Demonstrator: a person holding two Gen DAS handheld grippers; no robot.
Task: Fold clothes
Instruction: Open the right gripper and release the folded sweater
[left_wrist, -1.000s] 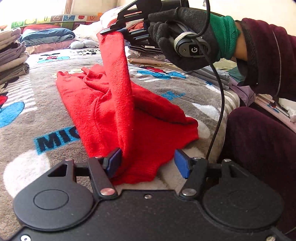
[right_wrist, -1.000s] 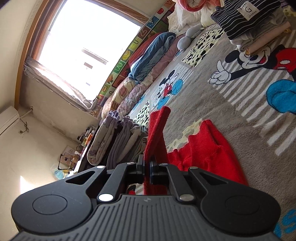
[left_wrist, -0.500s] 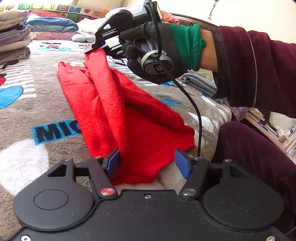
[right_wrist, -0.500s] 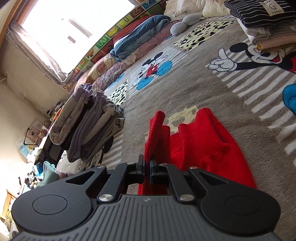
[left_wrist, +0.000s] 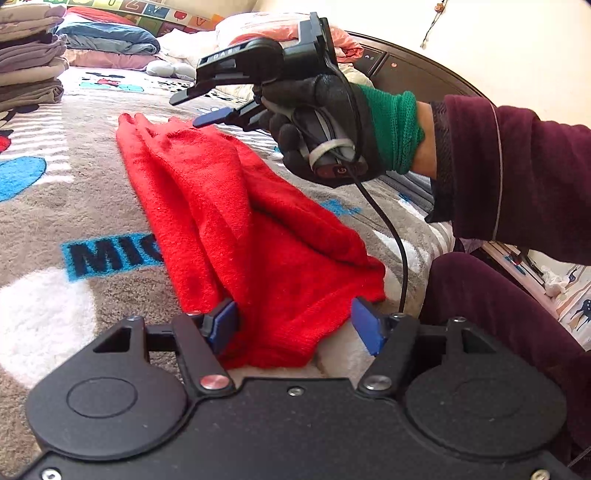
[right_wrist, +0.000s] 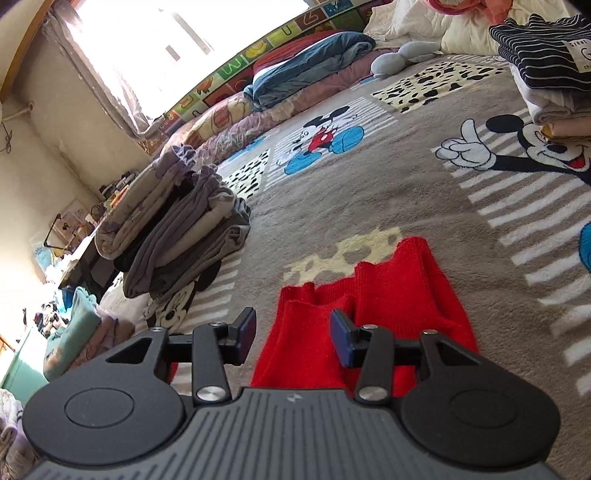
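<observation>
We see the red knitted garment lying flat on the grey cartoon-printed plush blanket, stretched lengthwise away from the left gripper and folded into a long narrow band with ridges along its length. Its near hem lies between the blue pads of the left gripper, whose jaws are opening; the left pad sits against the cloth's edge, while the right pad stands just clear of it, so nothing is pinched. Beyond the far end of the garment, the right gripper hangs just above the cloth in a hand wearing a black glove with a green cuff, a dark maroon sleeve behind it. In the right wrist view, the right gripper has its jaws opening too, and the red garment's upper end lies under and ahead of the gap, with no cloth caught between the pads. To the left of that gripper, well apart from the red garment, a stack of folded grey and lilac clothes rests on the blanket; far ahead and to the right sits a second pile topped by a navy striped folded garment. We see no baskets or boxes holding clothes; the piles rest straight on the blanket.
</observation>
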